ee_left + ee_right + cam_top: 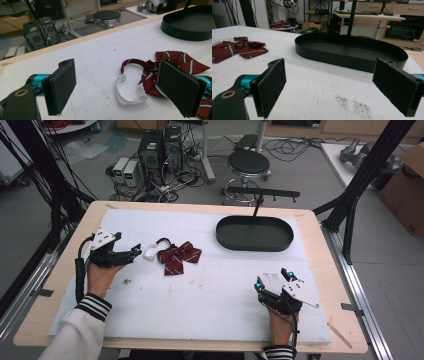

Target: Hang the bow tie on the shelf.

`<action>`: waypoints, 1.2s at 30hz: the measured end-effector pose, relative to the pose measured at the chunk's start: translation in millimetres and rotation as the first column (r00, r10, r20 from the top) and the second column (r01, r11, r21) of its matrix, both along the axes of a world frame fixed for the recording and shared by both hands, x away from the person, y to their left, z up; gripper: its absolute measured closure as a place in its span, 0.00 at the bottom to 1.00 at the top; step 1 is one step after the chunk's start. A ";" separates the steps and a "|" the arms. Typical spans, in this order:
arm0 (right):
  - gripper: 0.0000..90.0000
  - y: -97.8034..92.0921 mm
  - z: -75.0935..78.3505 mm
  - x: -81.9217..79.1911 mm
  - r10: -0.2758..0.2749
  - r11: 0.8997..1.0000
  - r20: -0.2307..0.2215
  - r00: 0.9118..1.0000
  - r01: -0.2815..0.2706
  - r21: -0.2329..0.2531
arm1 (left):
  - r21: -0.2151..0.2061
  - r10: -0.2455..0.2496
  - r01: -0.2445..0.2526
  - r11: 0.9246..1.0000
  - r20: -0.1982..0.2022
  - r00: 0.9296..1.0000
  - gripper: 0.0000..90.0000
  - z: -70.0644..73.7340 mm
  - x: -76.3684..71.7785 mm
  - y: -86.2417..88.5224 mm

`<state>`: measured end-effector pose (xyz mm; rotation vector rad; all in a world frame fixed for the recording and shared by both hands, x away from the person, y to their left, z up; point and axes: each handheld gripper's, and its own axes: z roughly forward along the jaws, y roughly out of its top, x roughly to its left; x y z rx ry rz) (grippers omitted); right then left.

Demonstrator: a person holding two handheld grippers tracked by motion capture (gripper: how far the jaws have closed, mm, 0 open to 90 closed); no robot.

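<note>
The left gripper (134,251) held its jaws spread beside the striped bow tie (176,254), ready to pinch it; the right gripper (270,280) waited, jaws spread.

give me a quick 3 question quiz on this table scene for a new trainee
1. True or false: the left gripper is shut on the red striped bow tie.
2. Which lies nearest the left gripper's jaws? A) the black oval tray B) the bow tie's white strap C) the stool
3. Fill in: the right gripper is ____, with nothing between its jaws.

Key:
1. False; its jaws stand open just short of the bow tie.
2. B
3. open
</note>
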<state>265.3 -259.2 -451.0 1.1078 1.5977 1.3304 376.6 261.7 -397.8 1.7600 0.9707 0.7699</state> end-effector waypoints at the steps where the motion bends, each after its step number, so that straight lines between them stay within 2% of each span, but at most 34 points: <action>1: 0.12 0.0 0.0 0.0 0.001 1.000 0.001 1.000 -0.001 0.000 | 0.010 -0.003 0.003 1.000 -0.009 1.000 0.18 0.4 3.1 -1.6; 3: 0.12 0.0 0.0 0.0 0.000 1.000 0.002 1.000 0.000 -0.002 | 0.019 -0.005 0.006 1.000 -0.019 1.000 0.18 0.3 6.1 -3.0; 8: 0.12 0.1 0.0 -0.2 0.001 1.000 0.000 1.000 -0.001 0.000 | 0.087 -0.022 0.031 0.996 -0.098 0.995 0.21 -0.7 25.9 -9.2; 13: 0.12 0.1 0.0 -0.3 0.000 1.000 -0.001 1.000 0.000 0.002 | 0.108 -0.040 0.057 0.993 -0.156 0.987 0.22 2.5 40.0 -15.2; 14: 0.12 0.1 0.0 -0.2 0.000 1.000 -0.001 1.000 0.000 0.002 | 0.108 -0.040 0.057 0.993 -0.156 0.987 0.23 2.5 40.0 -15.2; 15: 0.12 0.1 0.0 -0.2 0.000 1.000 -0.001 1.000 0.000 0.002 | 0.131 -0.036 0.062 0.989 -0.188 0.982 0.24 3.6 46.3 -17.7; 16: 0.12 0.1 0.0 -0.2 0.000 1.000 -0.001 1.000 0.000 0.001 | 0.141 -0.036 0.065 0.988 -0.203 0.978 0.25 4.1 49.6 -19.0; 22: 0.12 -0.7 0.0 0.3 0.000 1.000 0.001 1.000 0.000 0.003 | 0.158 -0.037 0.087 0.984 -0.295 0.955 0.26 1.6 64.0 -25.1; 24: 0.12 -0.3 0.1 -0.1 0.000 1.000 -0.003 1.000 0.000 0.005 | 0.147 -0.049 0.103 0.984 -0.332 0.942 0.27 -1.5 66.7 -27.2; 26: 0.12 0.1 0.0 0.0 -0.002 1.000 0.001 1.000 0.002 0.000 | 0.163 -0.028 0.098 0.982 -0.386 0.922 0.28 -3.9 69.9 -30.2; 27: 0.12 0.0 0.0 0.0 -0.001 1.000 0.003 1.000 0.001 -0.004 | 0.171 -0.023 0.100 0.980 -0.404 0.915 0.29 -4.6 71.2 -31.6; 30: 0.12 0.1 0.0 -0.4 -0.004 1.000 0.001 1.000 0.004 0.000 | 0.163 -0.030 0.109 0.981 -0.423 0.906 0.31 -4.5 74.3 -33.3; 33: 0.12 -0.3 0.0 -0.4 -0.005 1.000 0.001 1.000 0.005 0.006 | 0.171 -0.024 0.113 0.979 -0.451 0.892 0.33 -5.4 77.4 -35.3; 36: 0.12 -0.4 -0.1 -0.4 -0.004 1.000 0.001 1.000 0.004 0.006 | 0.173 -0.022 0.117 0.978 -0.472 0.881 0.38 -7.0 79.6 -37.3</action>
